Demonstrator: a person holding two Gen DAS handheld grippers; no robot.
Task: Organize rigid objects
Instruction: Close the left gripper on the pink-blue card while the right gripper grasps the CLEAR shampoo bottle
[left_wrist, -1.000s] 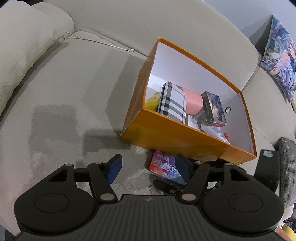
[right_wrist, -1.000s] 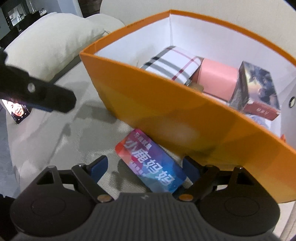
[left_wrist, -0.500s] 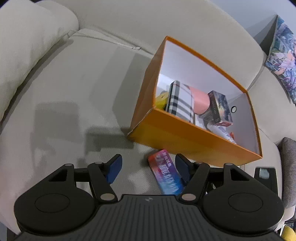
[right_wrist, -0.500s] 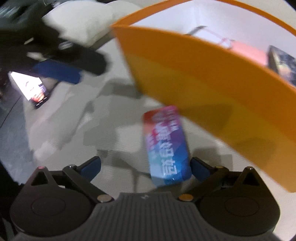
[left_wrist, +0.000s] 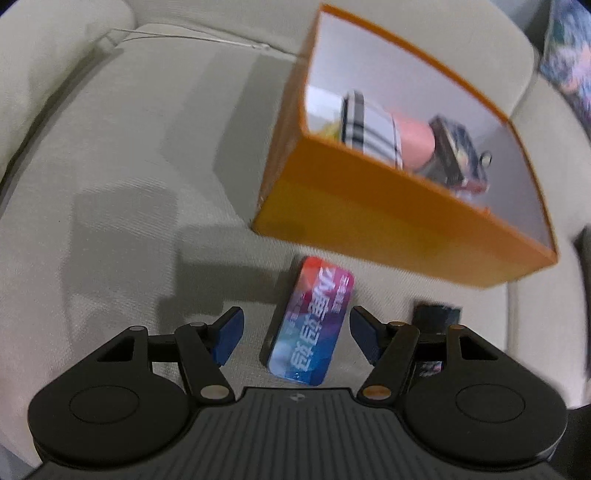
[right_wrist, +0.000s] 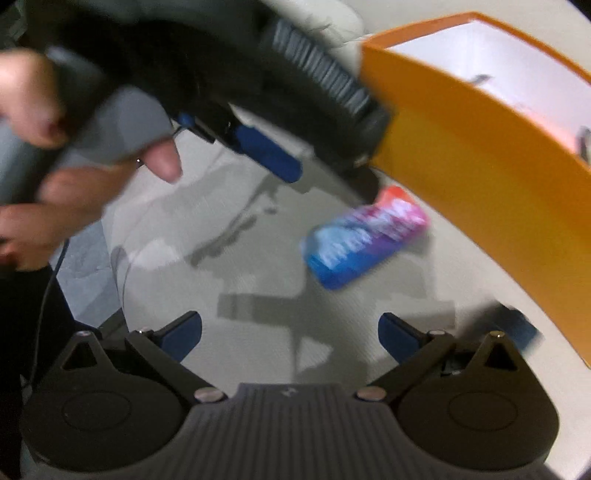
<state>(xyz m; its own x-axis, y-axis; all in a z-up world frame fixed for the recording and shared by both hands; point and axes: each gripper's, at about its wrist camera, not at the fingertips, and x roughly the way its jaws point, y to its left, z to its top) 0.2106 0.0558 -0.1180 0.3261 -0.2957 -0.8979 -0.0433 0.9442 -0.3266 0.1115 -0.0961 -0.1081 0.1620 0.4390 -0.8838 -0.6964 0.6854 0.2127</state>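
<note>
A colourful flat box with white characters (left_wrist: 314, 321) lies on the beige sofa seat just in front of an orange box (left_wrist: 388, 221). My left gripper (left_wrist: 295, 338) is open, and the flat box's near end lies between its blue fingertips. The orange box holds a plaid case (left_wrist: 373, 125), a pink item (left_wrist: 415, 142) and a dark box (left_wrist: 460, 155). In the right wrist view my right gripper (right_wrist: 290, 336) is open and empty, a little short of the flat box (right_wrist: 364, 240). The left gripper's body and the hand holding it (right_wrist: 229, 92) sit above it.
A small dark item (left_wrist: 436, 317) lies on the seat right of the flat box. A beige cushion (left_wrist: 48, 74) stands at the far left. A patterned pillow (left_wrist: 569, 62) is at the far right. The sofa back rises behind the orange box.
My left gripper moved right and closer, so the flat box now lies between its fingertips. My right gripper pulled back and swung left, away from the flat box.
</note>
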